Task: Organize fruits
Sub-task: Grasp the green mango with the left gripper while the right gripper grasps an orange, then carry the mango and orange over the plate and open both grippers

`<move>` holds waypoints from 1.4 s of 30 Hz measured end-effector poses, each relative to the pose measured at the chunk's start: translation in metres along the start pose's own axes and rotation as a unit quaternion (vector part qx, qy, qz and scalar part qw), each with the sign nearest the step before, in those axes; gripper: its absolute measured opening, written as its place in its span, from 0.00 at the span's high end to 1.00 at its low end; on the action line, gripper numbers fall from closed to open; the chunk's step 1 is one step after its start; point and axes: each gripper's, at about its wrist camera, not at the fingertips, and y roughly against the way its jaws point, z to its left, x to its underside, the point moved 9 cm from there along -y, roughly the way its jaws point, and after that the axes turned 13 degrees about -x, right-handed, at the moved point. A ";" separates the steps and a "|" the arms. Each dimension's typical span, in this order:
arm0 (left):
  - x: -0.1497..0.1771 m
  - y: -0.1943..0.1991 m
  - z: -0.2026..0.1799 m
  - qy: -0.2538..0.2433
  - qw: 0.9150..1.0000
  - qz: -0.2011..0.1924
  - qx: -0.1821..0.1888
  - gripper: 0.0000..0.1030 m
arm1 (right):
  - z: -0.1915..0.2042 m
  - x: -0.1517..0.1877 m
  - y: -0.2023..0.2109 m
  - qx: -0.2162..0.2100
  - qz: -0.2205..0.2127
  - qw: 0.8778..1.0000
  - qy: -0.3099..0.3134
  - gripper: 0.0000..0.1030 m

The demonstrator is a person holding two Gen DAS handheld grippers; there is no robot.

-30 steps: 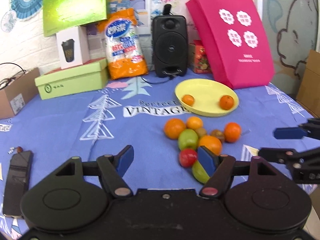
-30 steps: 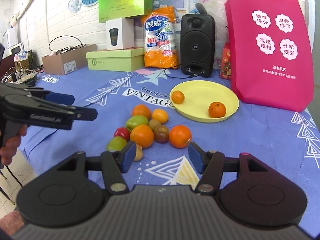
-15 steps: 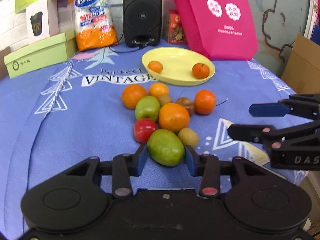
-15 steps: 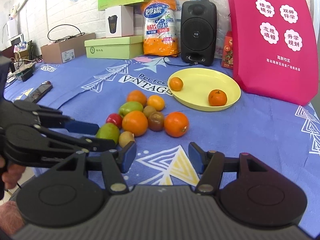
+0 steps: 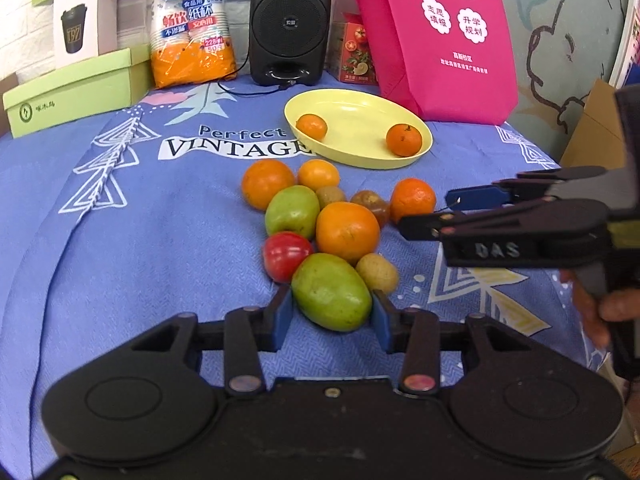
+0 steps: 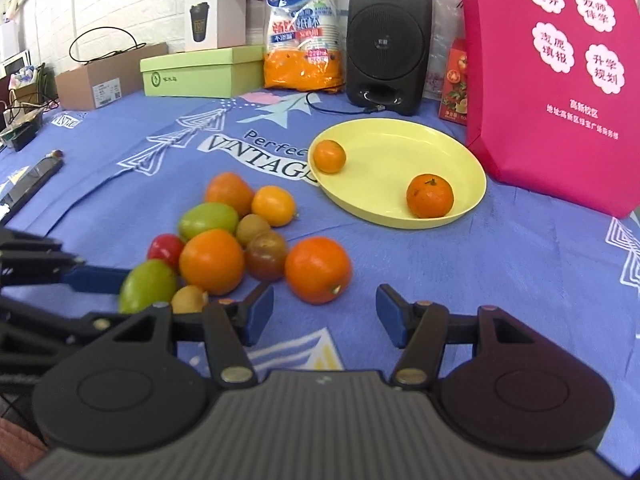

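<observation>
Between the left gripper [image 5: 331, 314]'s pads sits a green mango [image 5: 331, 297], pinched or nearly so; a lift could nudge the touching kiwi [image 5: 377, 273] and red apple [image 5: 286, 255]. Right gripper [image 6: 325, 314] hangs spread, empty.

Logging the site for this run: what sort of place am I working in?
Probably an office or activity room used as a demo space, not a kitchen. A table with a blue printed cloth is backed by a black speaker, a pink tote bag, stacked boxes, and paper decorations on a brick wall.
</observation>
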 end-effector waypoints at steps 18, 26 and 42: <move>-0.005 -0.007 0.002 0.007 1.000 -0.010 0.004 0.57 | 0.001 -0.002 -0.016 -0.027 0.005 1.000 -0.009 0.64; -0.014 0.020 0.010 0.002 0.999 -0.033 -0.004 0.57 | 0.009 0.009 0.013 -0.025 -0.012 1.000 -0.013 0.64; -0.057 0.043 0.005 -0.014 0.997 -0.076 -0.001 0.57 | 0.005 -0.003 0.064 -0.006 -0.054 0.999 -0.006 0.64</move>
